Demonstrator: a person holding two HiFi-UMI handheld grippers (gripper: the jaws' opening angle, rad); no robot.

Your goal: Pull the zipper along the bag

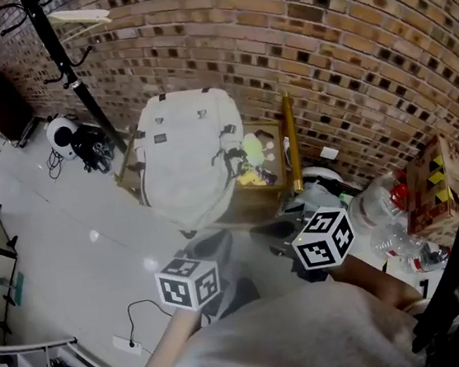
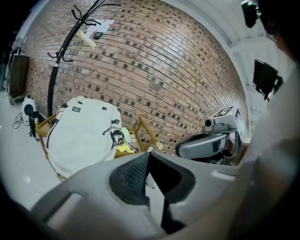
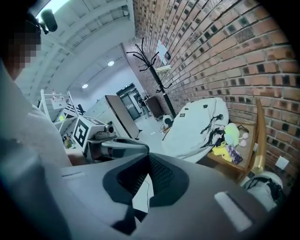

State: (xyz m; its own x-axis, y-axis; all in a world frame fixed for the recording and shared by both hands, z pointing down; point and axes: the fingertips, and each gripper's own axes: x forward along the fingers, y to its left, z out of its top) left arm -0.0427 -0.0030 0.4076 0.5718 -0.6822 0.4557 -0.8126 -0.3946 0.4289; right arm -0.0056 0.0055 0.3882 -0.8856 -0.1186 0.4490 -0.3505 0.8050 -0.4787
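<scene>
While both grippers are held low in front of the person, well short of the bag, neither has anything in it. The left gripper (image 2: 149,158) has its jaws pressed together, the dark ribbed pads meeting at the tip with only a thin sliver of pale floor showing below them. The right gripper (image 3: 149,160) stands the same way, with its pads closed against each other and nothing between them. In the head view their marker cubes sit side by side just above the person's grey sleeves, the left one lower than the right.

Beyond the jaws lies a glossy white floor (image 1: 69,231), and past it is the bag (image 1: 186,155), a white backpack with dark strap buckles. It leans back on a low wooden frame (image 1: 273,183) set against the brick wall (image 1: 322,59). The zipper is too small to make out from here. Just beside the bag, inside the frame, lie some yellow and green soft things (image 1: 253,155).

To the left of the bag a black coat stand (image 1: 66,66) rises along the wall, with a small white and black device (image 1: 62,134) near its foot. At the far right of the head view are clear plastic bottles (image 1: 386,205) and a cardboard box (image 1: 441,186) with yellow and black tape.
</scene>
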